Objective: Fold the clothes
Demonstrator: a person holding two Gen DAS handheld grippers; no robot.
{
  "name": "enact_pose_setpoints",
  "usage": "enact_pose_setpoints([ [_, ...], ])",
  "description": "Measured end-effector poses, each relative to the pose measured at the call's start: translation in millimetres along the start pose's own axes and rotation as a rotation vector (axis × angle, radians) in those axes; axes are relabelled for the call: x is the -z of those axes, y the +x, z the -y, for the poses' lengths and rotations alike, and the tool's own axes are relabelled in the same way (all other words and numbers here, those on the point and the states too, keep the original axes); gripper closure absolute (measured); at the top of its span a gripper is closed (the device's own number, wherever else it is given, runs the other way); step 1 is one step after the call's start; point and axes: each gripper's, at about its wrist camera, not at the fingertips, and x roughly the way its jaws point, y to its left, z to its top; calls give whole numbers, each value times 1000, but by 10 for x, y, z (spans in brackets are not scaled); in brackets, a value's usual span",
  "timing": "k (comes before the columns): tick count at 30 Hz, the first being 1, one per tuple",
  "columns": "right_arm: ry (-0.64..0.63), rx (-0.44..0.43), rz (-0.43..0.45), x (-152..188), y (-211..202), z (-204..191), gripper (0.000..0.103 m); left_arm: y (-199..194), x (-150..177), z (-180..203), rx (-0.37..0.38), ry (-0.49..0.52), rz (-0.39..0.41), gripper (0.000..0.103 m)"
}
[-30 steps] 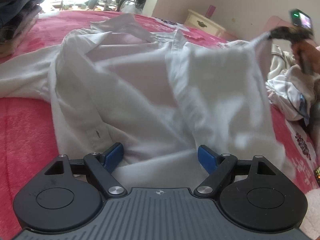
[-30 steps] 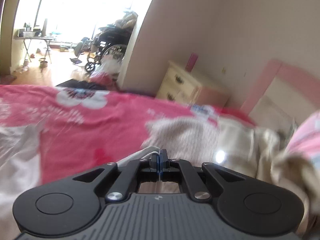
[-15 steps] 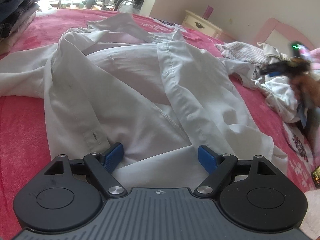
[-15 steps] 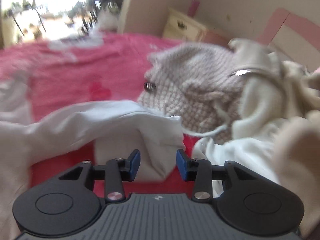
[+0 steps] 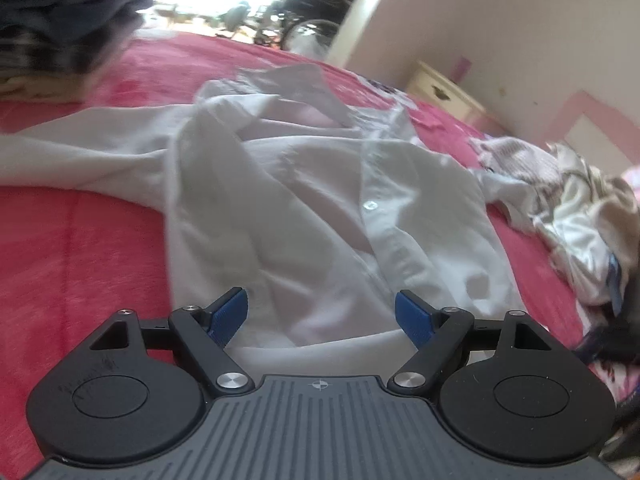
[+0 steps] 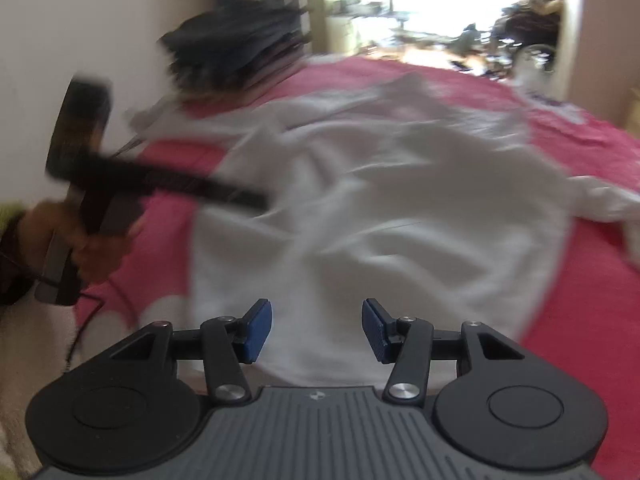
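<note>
White shirt (image 5: pixel 320 208) spread rumpled on red bed (image 5: pixel 80 248), long axis running away from hem. Left gripper (image 5: pixel 320 312) and right gripper (image 6: pixel 317 328) both spread wide, empty, poised at hem; left nearer.

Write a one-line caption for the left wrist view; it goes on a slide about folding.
Open left gripper over the hem of a white button-up shirt spread on a red bedspread.

The left gripper (image 5: pixel 321 316) stood with jaws spread wide; the right gripper (image 6: pixel 317 330) likewise gaped, nothing between.
</note>
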Motion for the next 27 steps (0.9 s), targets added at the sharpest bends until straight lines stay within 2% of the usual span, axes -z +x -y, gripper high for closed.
enact_pose_setpoints([
  [1,-5,4,-16,4,91,-65,59,-44,-9,2,7,-6,-11,22],
  [2,-10,8,-31,8,183,-130,71,-96,-11,17,23,-8,-20,22],
  [3,22,8,-20,8,178,-105,98,-166,-3,55,55,-4,-26,22],
  [4,80,6,10,4,103,-13,102,-230,10,106,85,9,-32,22],
  [6,197,1,71,-3,-46,171,103,-326,61,263,126,76,-46,22],
  [10,412,11,225,51,-558,679,103,-322,265,657,141,273,-100,22],
  [14,626,106,348,292,-984,1330,103,-299,461,927,144,405,-172,22],
  [20,972,324,495,906,-1464,2351,103,-446,495,978,121,402,-174,22],
  [21,1013,379,490,1004,-1488,2467,102,-466,467,960,105,388,-162,22],
  [23,1073,471,424,1183,-1416,2597,99,-507,410,924,74,360,-138,22],
  [25,1078,556,374,1252,-1374,2592,95,-555,346,880,39,328,-109,22],
  [27,1060,641,351,1266,-1376,2513,75,-646,243,795,-8,274,-50,22],
])
